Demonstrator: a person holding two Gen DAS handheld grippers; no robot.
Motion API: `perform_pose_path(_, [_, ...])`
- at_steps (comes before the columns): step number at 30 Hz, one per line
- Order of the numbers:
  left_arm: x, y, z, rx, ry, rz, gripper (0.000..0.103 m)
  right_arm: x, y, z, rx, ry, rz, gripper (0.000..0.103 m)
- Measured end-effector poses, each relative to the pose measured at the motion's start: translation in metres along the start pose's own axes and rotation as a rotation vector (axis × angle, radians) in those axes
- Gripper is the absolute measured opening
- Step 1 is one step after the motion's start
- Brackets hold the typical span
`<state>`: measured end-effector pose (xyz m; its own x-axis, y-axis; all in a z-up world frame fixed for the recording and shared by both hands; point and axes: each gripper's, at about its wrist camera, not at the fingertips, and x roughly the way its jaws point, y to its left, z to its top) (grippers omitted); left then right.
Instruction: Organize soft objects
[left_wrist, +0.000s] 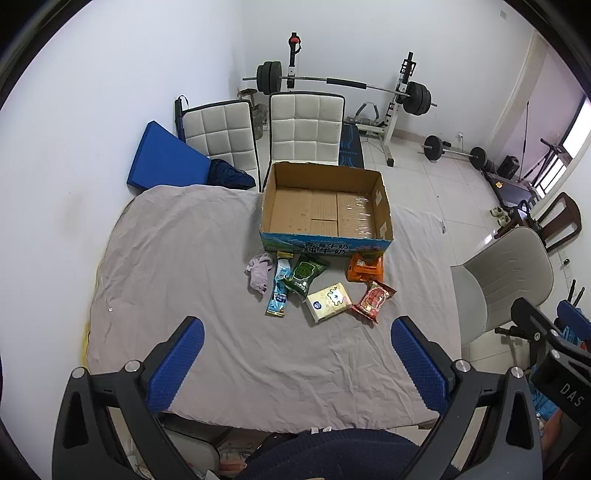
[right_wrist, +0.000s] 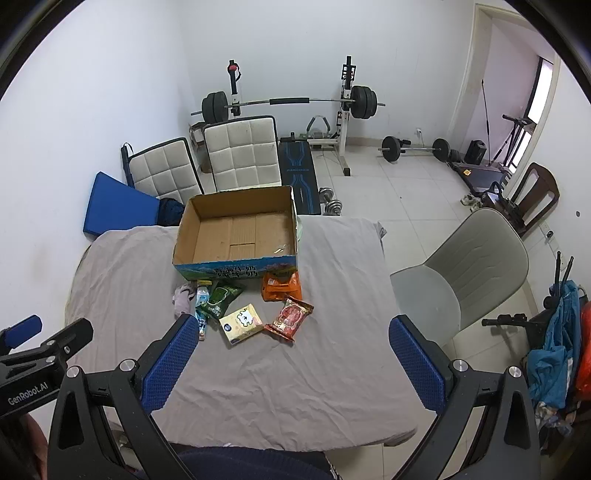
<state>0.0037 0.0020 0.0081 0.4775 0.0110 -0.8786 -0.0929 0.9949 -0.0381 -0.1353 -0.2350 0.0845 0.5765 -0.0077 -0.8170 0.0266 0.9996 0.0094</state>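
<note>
From the left wrist view, the left tongs (left_wrist: 297, 332) hang released above the grey-clothed tabletop (left_wrist: 177, 258). Just before the open brown cardboard box (left_wrist: 325, 206) lie a crumpled lilac cloth (left_wrist: 258, 275), a long blue pouch (left_wrist: 279, 291), a green snack bag (left_wrist: 304, 275), an orange packet (left_wrist: 365, 267), a cream tissue pack (left_wrist: 328, 301) and a red wrapper (left_wrist: 373, 300).

From the right wrist view, the right tongs (right_wrist: 293, 332) are likewise released, gripping nothing, with the same items near the box (right_wrist: 236, 232).

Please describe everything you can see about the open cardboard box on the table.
The open brown cardboard box stands upright on the grey wrinkled tablecloth, at the far side. It is empty; tape shines on its floor. Its outer front wall is printed blue with white characters. The orange packet lies against that wall.
</note>
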Motion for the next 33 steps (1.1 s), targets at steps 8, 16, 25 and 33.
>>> perform_pose_path(8, [-0.001, -0.004, 0.001, 0.018, -0.017, 0.003, 0.103, 0.003, 0.002, 0.0, -0.002, -0.005, -0.001, 0.103])
perform_pose_path(16, [-0.001, -0.005, 0.004, 0.024, -0.02, 0.0, 0.103, -0.001, 0.007, 0.0, 0.0, -0.007, 0.001, 0.103])
perform_pose_path(25, [-0.002, -0.007, 0.008, 0.03, -0.028, -0.001, 0.103, -0.003, 0.006, 0.001, 0.008, -0.012, 0.007, 0.103])
perform_pose_path(33, [-0.002, -0.007, 0.009, 0.03, -0.039, 0.002, 0.103, -0.005, 0.004, 0.001, 0.012, -0.012, 0.01, 0.103])
